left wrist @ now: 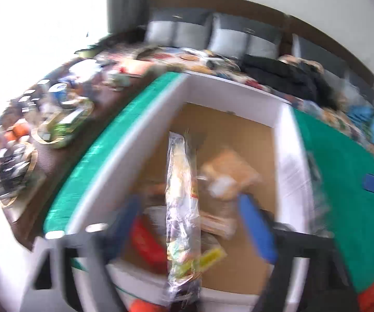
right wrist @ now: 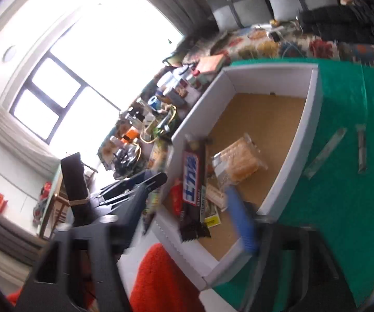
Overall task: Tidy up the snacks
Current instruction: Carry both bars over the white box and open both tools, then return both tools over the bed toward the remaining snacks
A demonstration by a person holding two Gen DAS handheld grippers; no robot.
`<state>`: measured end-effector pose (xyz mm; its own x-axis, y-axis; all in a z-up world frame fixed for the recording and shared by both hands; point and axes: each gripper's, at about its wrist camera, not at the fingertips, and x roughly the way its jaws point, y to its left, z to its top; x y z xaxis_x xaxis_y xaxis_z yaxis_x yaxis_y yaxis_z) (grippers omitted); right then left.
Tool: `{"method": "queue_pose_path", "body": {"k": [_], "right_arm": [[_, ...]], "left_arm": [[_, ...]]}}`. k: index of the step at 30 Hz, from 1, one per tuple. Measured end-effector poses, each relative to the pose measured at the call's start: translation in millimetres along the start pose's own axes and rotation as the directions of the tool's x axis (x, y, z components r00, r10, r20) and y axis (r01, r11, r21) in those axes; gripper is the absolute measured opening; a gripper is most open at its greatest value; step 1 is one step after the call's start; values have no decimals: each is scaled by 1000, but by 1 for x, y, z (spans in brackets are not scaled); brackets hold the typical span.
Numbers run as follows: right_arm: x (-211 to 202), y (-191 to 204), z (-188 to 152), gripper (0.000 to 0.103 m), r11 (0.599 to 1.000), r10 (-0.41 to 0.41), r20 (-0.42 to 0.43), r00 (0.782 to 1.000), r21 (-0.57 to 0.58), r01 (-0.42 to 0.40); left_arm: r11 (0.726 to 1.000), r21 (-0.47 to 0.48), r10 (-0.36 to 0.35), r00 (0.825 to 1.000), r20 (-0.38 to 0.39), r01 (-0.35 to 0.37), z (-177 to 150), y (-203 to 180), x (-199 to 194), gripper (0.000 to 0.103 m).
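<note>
A white box [left wrist: 158, 130] with a brown floor stands on a green mat [left wrist: 348, 182]. In the left wrist view my left gripper [left wrist: 189, 215] is open above the box, and a long clear-wrapped snack [left wrist: 183, 208] hangs upright between its blue fingers [left wrist: 257, 226] without touching them. A cracker pack [left wrist: 228, 174] and a red packet [left wrist: 145, 241] lie in the box. In the right wrist view my right gripper [right wrist: 197, 197] is open over the box [right wrist: 314, 114], with a dark Snickers bar [right wrist: 193, 184] between its fingers; contact is unclear. The cracker pack also shows here [right wrist: 241, 161].
A dark side table [left wrist: 57, 119] left of the mat is crowded with cups, jars and packets. A sofa with grey cushions [left wrist: 228, 36] and a dark coat [left wrist: 291, 75] is behind. A red rug [right wrist: 161, 280] lies below the box. Two flat strips [right wrist: 327, 153] lie on the mat.
</note>
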<state>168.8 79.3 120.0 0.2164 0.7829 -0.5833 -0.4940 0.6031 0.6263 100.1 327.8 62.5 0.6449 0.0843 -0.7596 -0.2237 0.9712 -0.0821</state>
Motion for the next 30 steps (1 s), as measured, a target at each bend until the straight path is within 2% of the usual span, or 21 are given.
{"method": "queue_pose_path", "body": {"k": [3, 5, 6, 7, 8, 9, 10, 11, 13, 15, 17, 20, 21, 22, 23, 24, 27, 30], "right_arm": [[-3, -9, -17, 73, 994, -86, 38, 996, -59, 88], [-11, -36, -33, 73, 966, -227, 58, 972, -110, 232], [-17, -58, -46, 73, 931, -331, 73, 941, -137, 338], [-22, -76, -57, 73, 900, -400, 83, 913, -153, 408], [-27, -103, -73, 73, 843, -501, 94, 860, -170, 510], [-34, -125, -85, 73, 795, -574, 94, 814, -173, 581], [-43, -154, -102, 73, 740, -647, 87, 757, -166, 651], [-52, -178, -115, 73, 704, -693, 74, 717, -147, 695], [-79, -221, -141, 73, 655, -749, 59, 660, -87, 750], [-104, -245, -157, 73, 620, -781, 67, 621, -42, 784], [-127, -265, -174, 73, 592, -804, 75, 590, 6, 806], [-143, -285, -189, 73, 572, -820, 72, 568, 72, 817], [-145, -289, -192, 73, 571, -821, 67, 568, 91, 816], [-148, -295, -198, 73, 584, -812, 66, 580, 118, 803], [-149, -296, -196, 75, 601, -799, 88, 595, 144, 786], [-150, -294, -197, 79, 602, -798, 93, 596, 157, 783], [-152, -296, -198, 82, 603, -797, 95, 596, 175, 778], [-151, -294, -199, 83, 603, -797, 94, 597, 176, 778]], "left_arm": [[999, -32, -3, 999, 44, 4, -11, 7, -4, 87], [999, -40, -18, 998, 55, 20, -22, 2, -11, 87], [998, -35, -42, 997, 61, 44, -26, -7, -14, 87], [998, -29, -62, 996, 66, 64, -32, -17, -22, 87], [996, -17, -90, 993, 72, 91, -35, -27, -27, 87], [991, 3, -131, 988, 78, 131, -40, -46, -32, 87], [986, 21, -164, 983, 82, 163, -41, -59, -36, 87], [979, 44, -202, 976, 84, 199, -44, -77, -40, 89], [963, 90, -261, 962, 79, 254, -48, -114, -50, 93], [933, 160, -334, 941, 53, 323, -56, -162, -51, 99], [908, 213, -373, 928, 14, 362, -62, -197, -47, 100], [873, 293, -382, 920, -84, 389, -79, -256, -23, 100], [864, 312, -378, 919, -112, 394, -86, -273, -12, 100], [862, 320, -370, 919, -133, 393, -92, -285, -1, 100], [861, 323, -361, 920, -155, 392, -98, -295, 11, 100], [862, 327, -345, 921, -184, 388, -105, -306, 27, 100], [877, 346, -269, 937, -223, 334, -119, -322, 65, 100], [888, 356, -210, 946, -248, 291, -127, -331, 93, 100]]}}
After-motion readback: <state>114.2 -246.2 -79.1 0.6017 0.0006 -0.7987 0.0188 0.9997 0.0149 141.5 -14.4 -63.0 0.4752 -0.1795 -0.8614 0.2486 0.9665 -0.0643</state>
